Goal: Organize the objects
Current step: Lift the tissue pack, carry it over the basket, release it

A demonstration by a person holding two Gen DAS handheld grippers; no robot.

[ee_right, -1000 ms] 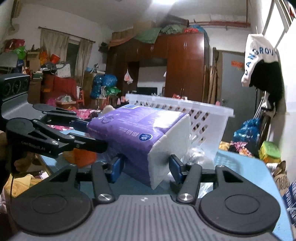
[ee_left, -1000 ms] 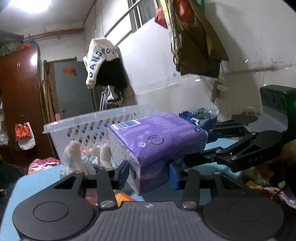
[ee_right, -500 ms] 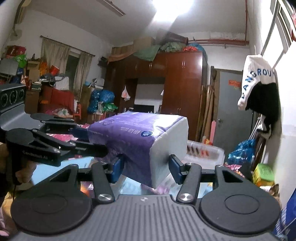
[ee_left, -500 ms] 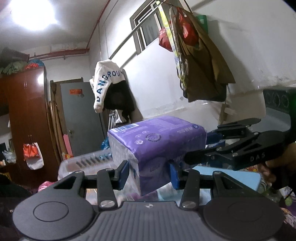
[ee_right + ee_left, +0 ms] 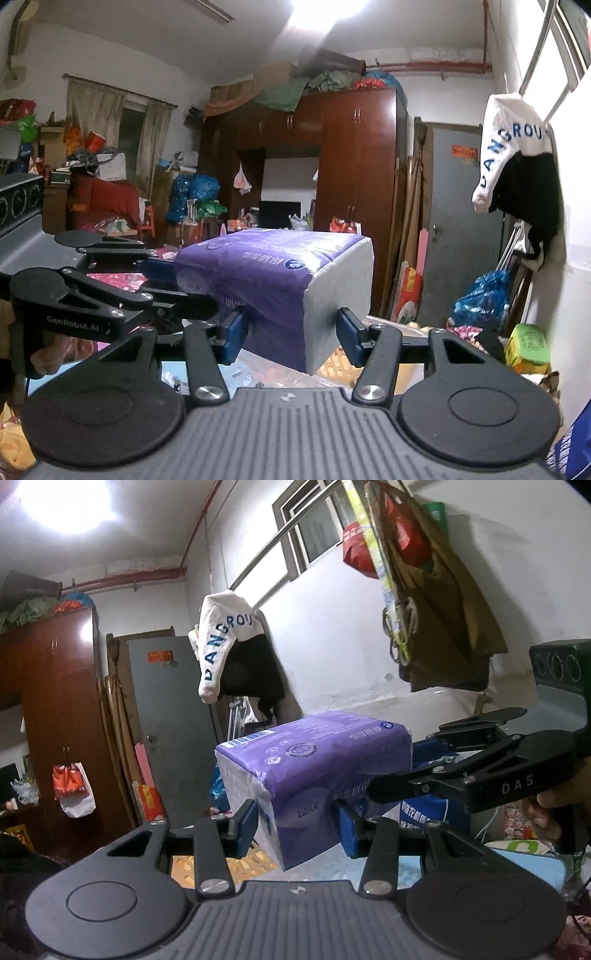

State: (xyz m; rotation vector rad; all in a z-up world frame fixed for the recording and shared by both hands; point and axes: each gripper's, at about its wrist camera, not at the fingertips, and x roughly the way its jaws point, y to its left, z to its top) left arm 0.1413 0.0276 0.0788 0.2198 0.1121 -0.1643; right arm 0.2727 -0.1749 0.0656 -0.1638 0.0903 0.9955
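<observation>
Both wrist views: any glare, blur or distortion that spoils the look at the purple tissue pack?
Left wrist view: ceiling lamp blown out top left, fisheye bends the walls, purple tissue pack sharp and evenly lit. Right wrist view: lamp glare at the top edge, pack clear, lower clutter slightly smeared.

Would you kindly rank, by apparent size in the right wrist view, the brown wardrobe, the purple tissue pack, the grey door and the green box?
Largest to smallest, as seen:
1. brown wardrobe
2. purple tissue pack, though it sits close to the camera, which inflates it
3. grey door, partly hidden, so its ranking against the pack is unsure
4. green box
</observation>
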